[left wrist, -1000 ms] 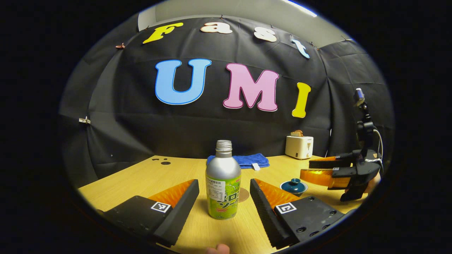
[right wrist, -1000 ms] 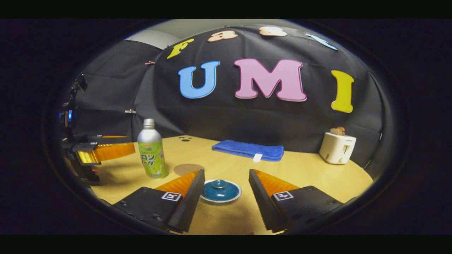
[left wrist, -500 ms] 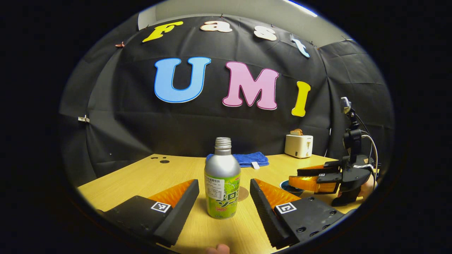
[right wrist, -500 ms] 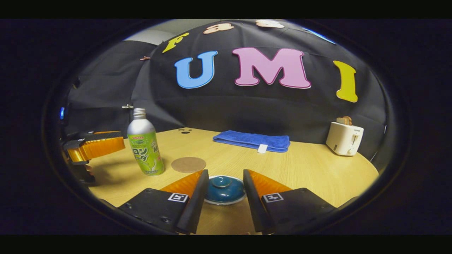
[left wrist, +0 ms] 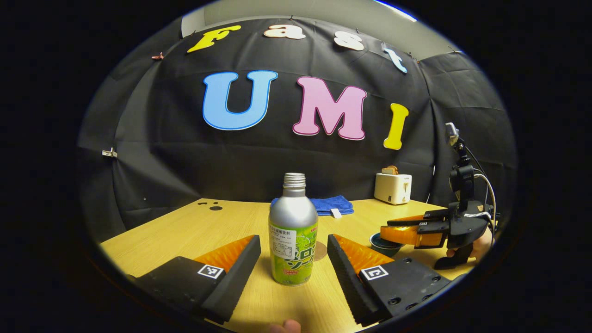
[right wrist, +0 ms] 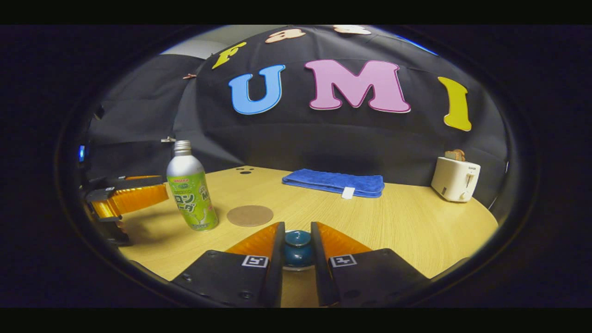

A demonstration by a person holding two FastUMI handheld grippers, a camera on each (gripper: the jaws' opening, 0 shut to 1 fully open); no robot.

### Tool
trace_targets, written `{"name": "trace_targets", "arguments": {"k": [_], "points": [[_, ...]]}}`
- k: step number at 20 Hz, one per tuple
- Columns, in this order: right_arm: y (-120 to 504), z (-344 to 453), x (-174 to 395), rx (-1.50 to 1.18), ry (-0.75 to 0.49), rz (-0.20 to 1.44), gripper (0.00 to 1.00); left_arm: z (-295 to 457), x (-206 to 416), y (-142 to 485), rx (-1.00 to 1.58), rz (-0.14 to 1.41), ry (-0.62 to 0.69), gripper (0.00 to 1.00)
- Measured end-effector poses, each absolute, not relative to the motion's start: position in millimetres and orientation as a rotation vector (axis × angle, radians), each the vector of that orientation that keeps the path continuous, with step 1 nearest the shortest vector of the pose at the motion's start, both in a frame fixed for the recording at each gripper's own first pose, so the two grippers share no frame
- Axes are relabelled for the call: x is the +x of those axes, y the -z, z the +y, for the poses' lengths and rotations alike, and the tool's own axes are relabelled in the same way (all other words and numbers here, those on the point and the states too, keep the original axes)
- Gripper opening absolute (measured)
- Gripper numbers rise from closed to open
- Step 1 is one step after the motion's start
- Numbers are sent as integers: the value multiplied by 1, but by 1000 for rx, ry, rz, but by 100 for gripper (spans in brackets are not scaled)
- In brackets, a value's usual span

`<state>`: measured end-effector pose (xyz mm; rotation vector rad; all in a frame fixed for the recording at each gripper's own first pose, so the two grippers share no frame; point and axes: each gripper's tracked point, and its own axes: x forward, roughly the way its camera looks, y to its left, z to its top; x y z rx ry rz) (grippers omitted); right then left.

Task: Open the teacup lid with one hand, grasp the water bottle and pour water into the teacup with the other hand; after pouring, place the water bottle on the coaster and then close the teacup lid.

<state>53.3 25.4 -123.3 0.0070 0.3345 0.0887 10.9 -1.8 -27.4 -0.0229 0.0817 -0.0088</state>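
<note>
A silver bottle (left wrist: 293, 240) with a green label and an uncapped neck stands upright on the table, between the fingers of my left gripper (left wrist: 292, 238). That gripper is open and clear of the bottle on both sides. In the right gripper view the bottle (right wrist: 190, 194) stands at the left, with the left gripper (right wrist: 165, 185) beside it. My right gripper (right wrist: 297, 227) has closed on the knob of the dark blue teacup lid (right wrist: 297, 247). The left gripper view has the right gripper (left wrist: 407, 231) over the teacup (left wrist: 384, 244). A round brown coaster (right wrist: 250, 215) lies just right of the bottle.
A folded blue towel (right wrist: 335, 182) lies at the back of the wooden table (right wrist: 407, 222). A white toaster (right wrist: 455, 178) stands at the back right. A hand (left wrist: 481, 240) holds the right gripper.
My right gripper came forward and down over the teacup, and its fingers closed from wide apart onto the lid's knob. The left gripper stayed open around the bottle.
</note>
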Motion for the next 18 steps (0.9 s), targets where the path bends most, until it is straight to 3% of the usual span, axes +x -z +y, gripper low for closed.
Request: {"name": "trace_targets", "arguments": {"k": [8,9,11,14,15,18], "points": [[43,-6,30,36,-52,131,33,-1,23,48,-43,126,13,93],[32,-13,24,29,-40,108,38,-1,26,49,-47,131,11,93],[13,-27,17,32,-17,69,33,-3,34,50,-42,131,11,93],[5,-44,12,53,4,54,33,-9,46,54,-27,138,9,92],[5,-49,11,57,11,54,29,-7,51,55,-14,144,-2,92],[6,-59,10,68,18,60,34,-4,66,59,16,154,-30,93]]}}
